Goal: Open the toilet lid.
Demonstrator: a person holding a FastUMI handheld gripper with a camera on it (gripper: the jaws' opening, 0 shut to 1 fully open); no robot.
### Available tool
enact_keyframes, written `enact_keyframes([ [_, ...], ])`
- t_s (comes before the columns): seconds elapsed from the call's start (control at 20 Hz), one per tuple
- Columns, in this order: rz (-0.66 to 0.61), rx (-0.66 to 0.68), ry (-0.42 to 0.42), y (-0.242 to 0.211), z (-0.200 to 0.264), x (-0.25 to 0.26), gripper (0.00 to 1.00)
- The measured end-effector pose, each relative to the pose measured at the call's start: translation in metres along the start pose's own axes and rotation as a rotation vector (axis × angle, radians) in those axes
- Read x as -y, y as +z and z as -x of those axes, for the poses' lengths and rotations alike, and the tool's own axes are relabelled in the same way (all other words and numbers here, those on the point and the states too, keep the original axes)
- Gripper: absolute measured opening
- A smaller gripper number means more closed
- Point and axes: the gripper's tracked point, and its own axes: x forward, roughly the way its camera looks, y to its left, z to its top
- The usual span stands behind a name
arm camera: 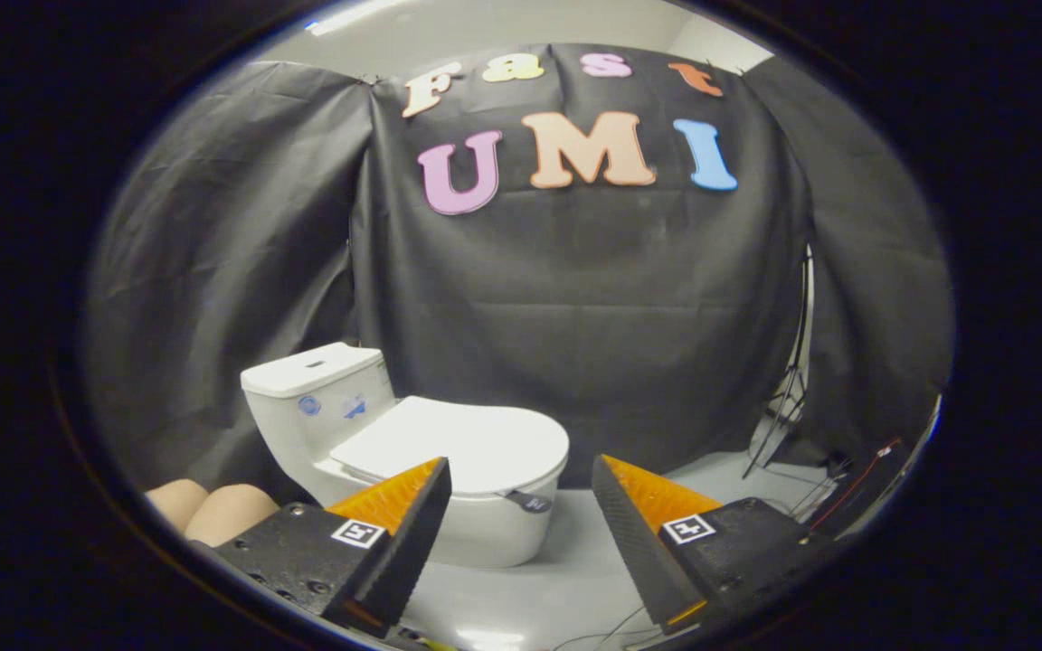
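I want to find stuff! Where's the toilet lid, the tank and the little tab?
toilet lid (pixel 471 443): gripper view, middle of its flat white top.
tank (pixel 313 369): gripper view, its white cover.
tab (pixel 528 502): gripper view, dark tab at the lid's front edge.

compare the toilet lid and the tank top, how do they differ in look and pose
The toilet lid is broad, rounded at the front and lies closed over the bowl; the tank top is smaller, boxier and sits higher, behind the lid. The lid carries a small dark tab at its front edge; the tank top has a slot-like button on it. Both are white and lie flat. The gripper is open, short of the lid.
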Motion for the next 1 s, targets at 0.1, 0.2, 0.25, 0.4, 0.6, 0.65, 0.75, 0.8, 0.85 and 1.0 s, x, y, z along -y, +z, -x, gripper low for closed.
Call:
enact_keyframes([
  [0.1, -0.080, -0.039, 0.038, -0.002, -0.023, -0.008, 0.97],
  [0.2, -0.131, -0.096, 0.072, -0.005, -0.051, -0.016, 0.97],
  [0.25, -0.145, -0.124, 0.084, -0.006, -0.065, -0.018, 0.97],
  [0.4, -0.214, -0.217, 0.104, -0.018, -0.104, -0.022, 0.97],
  [0.6, -0.413, -0.303, 0.118, -0.034, -0.149, -0.016, 0.97],
  [0.65, -0.466, -0.314, 0.113, -0.037, -0.161, -0.012, 0.97],
  [0.75, -0.554, -0.347, 0.081, -0.050, -0.178, -0.003, 0.96],
  [0.8, -0.583, -0.362, 0.061, -0.057, -0.184, 0.003, 0.96],
  [0.85, -0.601, -0.378, 0.034, -0.066, -0.192, 0.010, 0.96],
  [1.0, -0.676, -0.427, -0.033, -0.093, -0.210, 0.025, 0.95],
])
